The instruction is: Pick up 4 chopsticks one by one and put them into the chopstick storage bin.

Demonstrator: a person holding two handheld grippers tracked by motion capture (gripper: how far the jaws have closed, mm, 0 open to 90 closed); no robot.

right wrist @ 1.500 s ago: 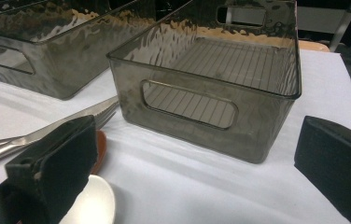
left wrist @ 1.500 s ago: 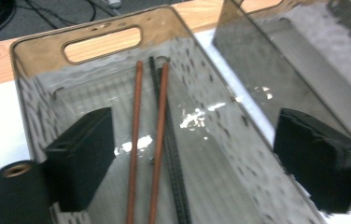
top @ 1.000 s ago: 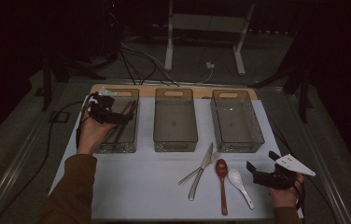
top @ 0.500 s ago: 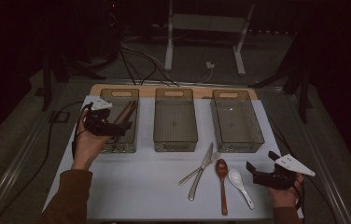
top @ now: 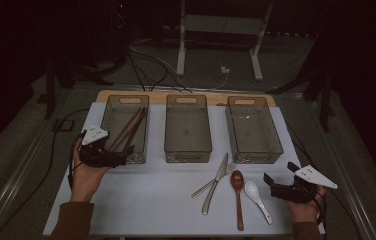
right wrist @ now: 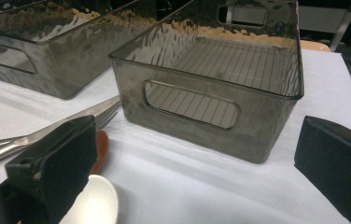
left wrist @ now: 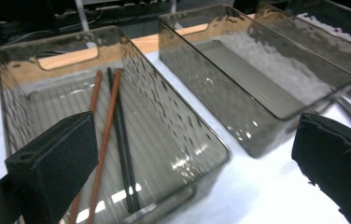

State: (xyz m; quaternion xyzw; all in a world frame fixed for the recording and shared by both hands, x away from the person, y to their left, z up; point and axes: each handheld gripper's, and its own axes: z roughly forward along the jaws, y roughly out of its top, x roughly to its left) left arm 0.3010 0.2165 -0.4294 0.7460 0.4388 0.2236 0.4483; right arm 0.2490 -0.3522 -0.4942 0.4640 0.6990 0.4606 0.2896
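The left gripper has pulled back from over the left bin since a moment ago and now sits at that bin's near left corner, jaws spread wide and empty. Everything rests on the white mat, and the left bin is the landmark. Inside it lie the chopsticks, two brown and two dark, slanting along its floor. Just to its right stands the middle bin, and further right again the right bin. Well to the right of the left bin and nearer the person, a knife and fork cross, with a brown spoon and a white spoon beside them. The right gripper rests just beyond the white spoon, jaws parted, holding nothing.
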